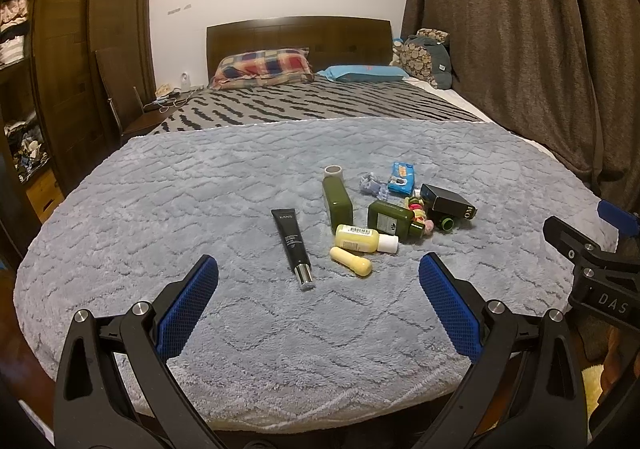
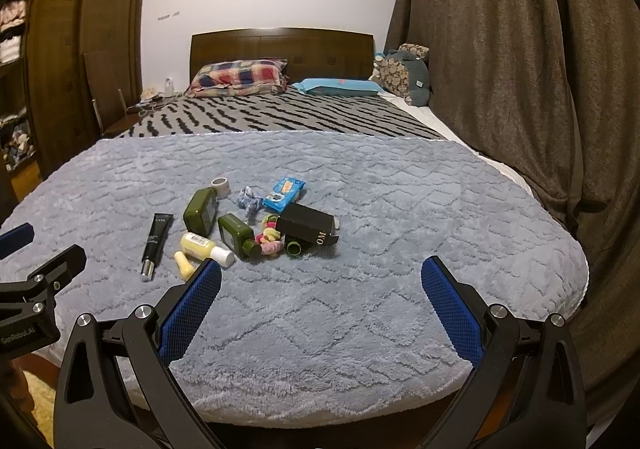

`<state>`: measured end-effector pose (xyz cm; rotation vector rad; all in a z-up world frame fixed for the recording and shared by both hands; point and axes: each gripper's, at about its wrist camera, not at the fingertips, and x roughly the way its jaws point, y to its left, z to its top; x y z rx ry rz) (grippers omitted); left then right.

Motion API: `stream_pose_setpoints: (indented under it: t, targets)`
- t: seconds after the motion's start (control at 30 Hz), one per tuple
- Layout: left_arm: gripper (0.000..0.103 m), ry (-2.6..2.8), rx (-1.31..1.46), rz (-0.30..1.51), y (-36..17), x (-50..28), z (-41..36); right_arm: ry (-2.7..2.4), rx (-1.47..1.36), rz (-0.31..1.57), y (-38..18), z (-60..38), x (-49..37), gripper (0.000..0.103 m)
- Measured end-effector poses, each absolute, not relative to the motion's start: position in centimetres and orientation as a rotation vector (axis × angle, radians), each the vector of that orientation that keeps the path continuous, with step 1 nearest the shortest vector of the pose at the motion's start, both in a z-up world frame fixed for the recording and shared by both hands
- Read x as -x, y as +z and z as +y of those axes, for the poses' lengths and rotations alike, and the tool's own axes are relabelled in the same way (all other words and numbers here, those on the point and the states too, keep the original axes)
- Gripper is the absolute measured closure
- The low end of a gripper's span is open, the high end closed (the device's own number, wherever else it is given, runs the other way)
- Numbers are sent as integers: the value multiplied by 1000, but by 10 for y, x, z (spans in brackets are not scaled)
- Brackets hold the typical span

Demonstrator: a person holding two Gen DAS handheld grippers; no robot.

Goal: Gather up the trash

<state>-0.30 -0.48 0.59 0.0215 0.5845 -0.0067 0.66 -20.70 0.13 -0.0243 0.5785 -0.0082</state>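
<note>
Hovering w/ both claws, left (image 1: 318,275) & right (image 2: 321,275), spread apart & empty, trash pile (image 1: 384,209) just ahead, prob. lining up 1st grab.

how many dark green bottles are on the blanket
2, possibly 3. One lies nearest the tape roll. A second lies beside the yellow bottle. A dark green neck pokes from under the black box; its body is hidden.
</note>
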Motion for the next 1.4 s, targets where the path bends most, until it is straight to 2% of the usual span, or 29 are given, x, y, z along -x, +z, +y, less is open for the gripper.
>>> stream_pose_setpoints:
  t: [0.9, 1.27, 1.4]
  targets:
    - [8, 9, -14, 594, 3, 0, 5, -20, 16, 595, -3, -209, -11, 3]
    - [8, 9, -51, 654, -28, -17, 12, 34, -136, 583, -26, -237, -29, 3]
    - [10, 7, -45, 687, -47, -29, 13, -27, -69, 595, -49, -238, -43, 3]
